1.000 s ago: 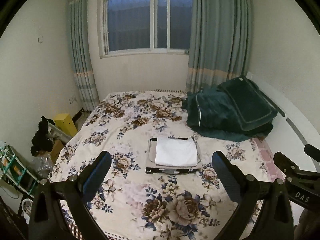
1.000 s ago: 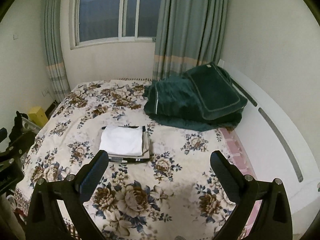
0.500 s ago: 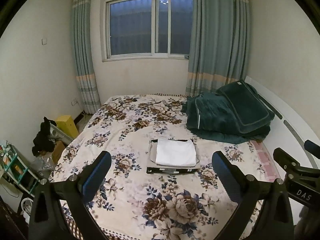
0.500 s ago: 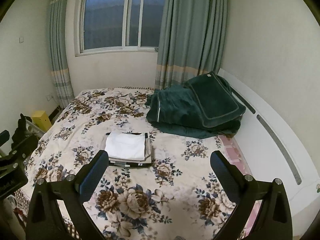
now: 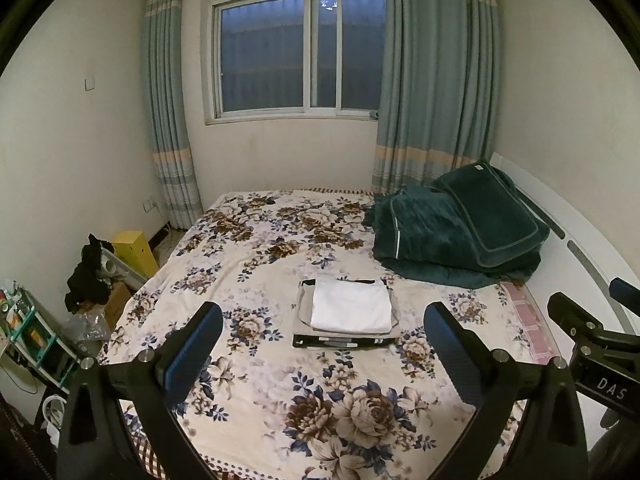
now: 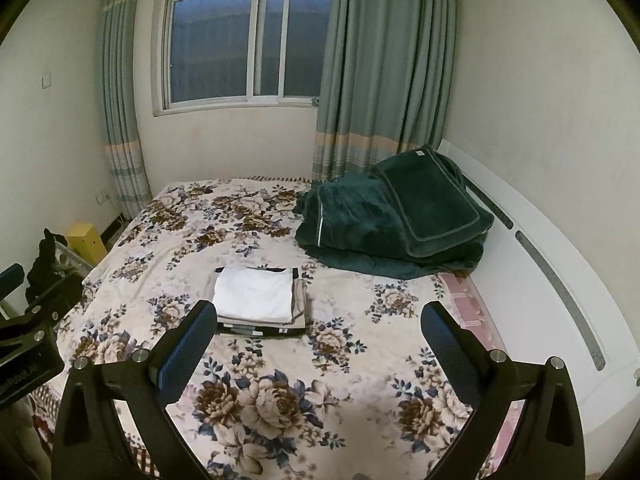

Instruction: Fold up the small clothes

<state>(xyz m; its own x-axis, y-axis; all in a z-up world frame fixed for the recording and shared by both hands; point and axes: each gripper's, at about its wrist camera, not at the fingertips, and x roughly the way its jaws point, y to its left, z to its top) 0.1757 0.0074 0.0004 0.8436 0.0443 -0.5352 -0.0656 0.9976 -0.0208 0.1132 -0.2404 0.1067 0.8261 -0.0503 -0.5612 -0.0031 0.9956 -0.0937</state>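
A neat stack of folded small clothes (image 5: 347, 314) lies in the middle of the floral bed (image 5: 256, 376), a white piece on top, grey and black ones under it. It also shows in the right wrist view (image 6: 258, 300). My left gripper (image 5: 323, 336) is open and empty, held above the bed's near edge, short of the stack. My right gripper (image 6: 318, 334) is open and empty too, to the right of the stack. The right gripper's body shows at the right edge of the left view (image 5: 592, 344).
A folded dark green blanket (image 5: 456, 226) lies at the bed's far right by the white headboard (image 6: 560, 280). A yellow box (image 5: 134, 250), black cloth (image 5: 90, 276) and a small shelf (image 5: 24, 332) stand left of the bed. A curtained window (image 5: 296, 44) lies behind.
Both grippers have drawn back and tilted up from the bed; the stack looks smaller and farther. The stack itself has not moved. Both stay open.
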